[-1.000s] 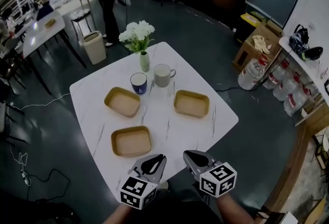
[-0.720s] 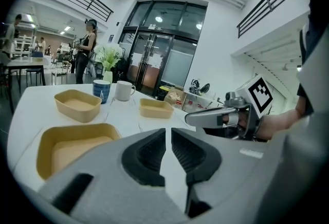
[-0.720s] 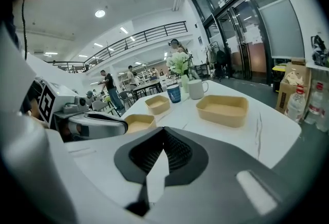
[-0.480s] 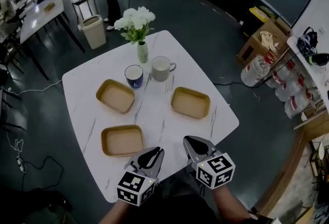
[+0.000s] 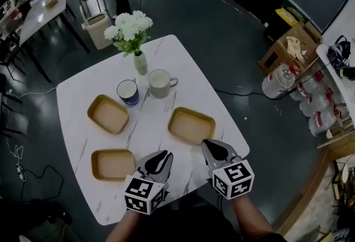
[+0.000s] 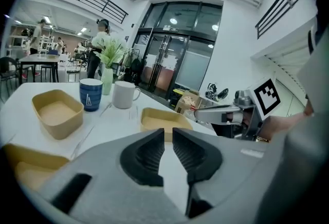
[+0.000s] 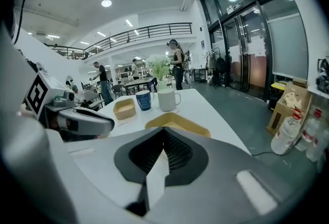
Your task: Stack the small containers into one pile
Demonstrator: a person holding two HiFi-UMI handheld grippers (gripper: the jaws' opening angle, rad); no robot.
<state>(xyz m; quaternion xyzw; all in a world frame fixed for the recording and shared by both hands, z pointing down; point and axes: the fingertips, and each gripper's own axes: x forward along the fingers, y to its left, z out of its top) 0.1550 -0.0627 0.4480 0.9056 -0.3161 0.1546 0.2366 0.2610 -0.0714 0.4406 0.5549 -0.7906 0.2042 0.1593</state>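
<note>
Three tan containers lie apart on the white table: one at the back left, one at the right, one at the near left. My left gripper hovers over the near table edge, right of the near-left container; its jaws are opening, with a narrow gap and nothing between them. Just short of the right container, my right gripper is shut and empty.
A blue mug, a white mug and a vase of white flowers stand at the table's far side. Cardboard boxes and water bottles sit on the floor to the right. People stand far behind.
Both grippers have moved forward over the table's near edge toward the containers. The left jaws have parted a little. The right jaws stay shut.
</note>
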